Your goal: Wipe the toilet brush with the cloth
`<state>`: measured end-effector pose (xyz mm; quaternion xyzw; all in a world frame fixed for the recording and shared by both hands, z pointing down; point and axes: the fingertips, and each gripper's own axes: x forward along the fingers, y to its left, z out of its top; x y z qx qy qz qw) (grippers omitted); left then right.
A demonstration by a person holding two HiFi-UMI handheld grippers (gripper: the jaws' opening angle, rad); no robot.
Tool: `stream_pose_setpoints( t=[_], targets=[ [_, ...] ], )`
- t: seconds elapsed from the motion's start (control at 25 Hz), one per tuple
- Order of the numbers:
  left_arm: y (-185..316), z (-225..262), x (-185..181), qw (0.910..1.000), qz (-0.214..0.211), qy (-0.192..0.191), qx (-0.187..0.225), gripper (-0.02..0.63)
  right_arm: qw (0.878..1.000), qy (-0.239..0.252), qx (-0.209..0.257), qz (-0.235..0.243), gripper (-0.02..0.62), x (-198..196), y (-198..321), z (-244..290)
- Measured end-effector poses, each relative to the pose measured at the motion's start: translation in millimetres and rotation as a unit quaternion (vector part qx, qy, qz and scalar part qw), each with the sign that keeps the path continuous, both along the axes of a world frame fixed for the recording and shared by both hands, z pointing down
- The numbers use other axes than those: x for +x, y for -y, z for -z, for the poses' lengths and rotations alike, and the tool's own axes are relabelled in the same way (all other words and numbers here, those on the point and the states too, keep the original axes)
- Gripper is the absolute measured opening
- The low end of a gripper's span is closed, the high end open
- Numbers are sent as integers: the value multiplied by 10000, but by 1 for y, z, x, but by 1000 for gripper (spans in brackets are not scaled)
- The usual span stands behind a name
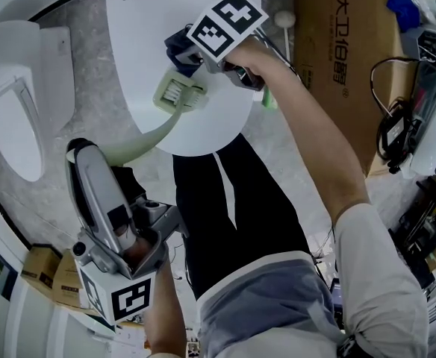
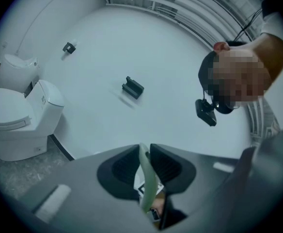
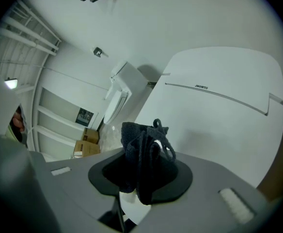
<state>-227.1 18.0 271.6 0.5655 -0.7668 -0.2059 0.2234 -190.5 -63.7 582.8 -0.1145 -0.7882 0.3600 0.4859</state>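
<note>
1. We see cool, even, bright light on the glossy white closed toilet lid (image 1: 139, 66).
2. On that lid we find faint, soft-edged shadows.
3. Around that lid, our right gripper view bows, with black corners.

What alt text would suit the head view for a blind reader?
From above, a person's right tongs hold a dark cloth beside the head of a green toilet brush, whose handle the left tongs grip, over a closed white toilet. Another toilet stands at left, a cardboard box at right.
</note>
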Motion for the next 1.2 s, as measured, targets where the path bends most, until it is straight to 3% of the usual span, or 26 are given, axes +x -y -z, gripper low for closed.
stream_pose_setpoints(
  t=[0.36, 1.2],
  targets=[
    [5, 0, 1, 10000, -22, 35, 15, 0, 9998, 76, 146, 100, 114, 13, -4, -20],
    [6, 0, 2, 9999, -79, 65, 59, 0, 9982, 103, 569, -161, 112, 60, -14, -47]
  ],
)
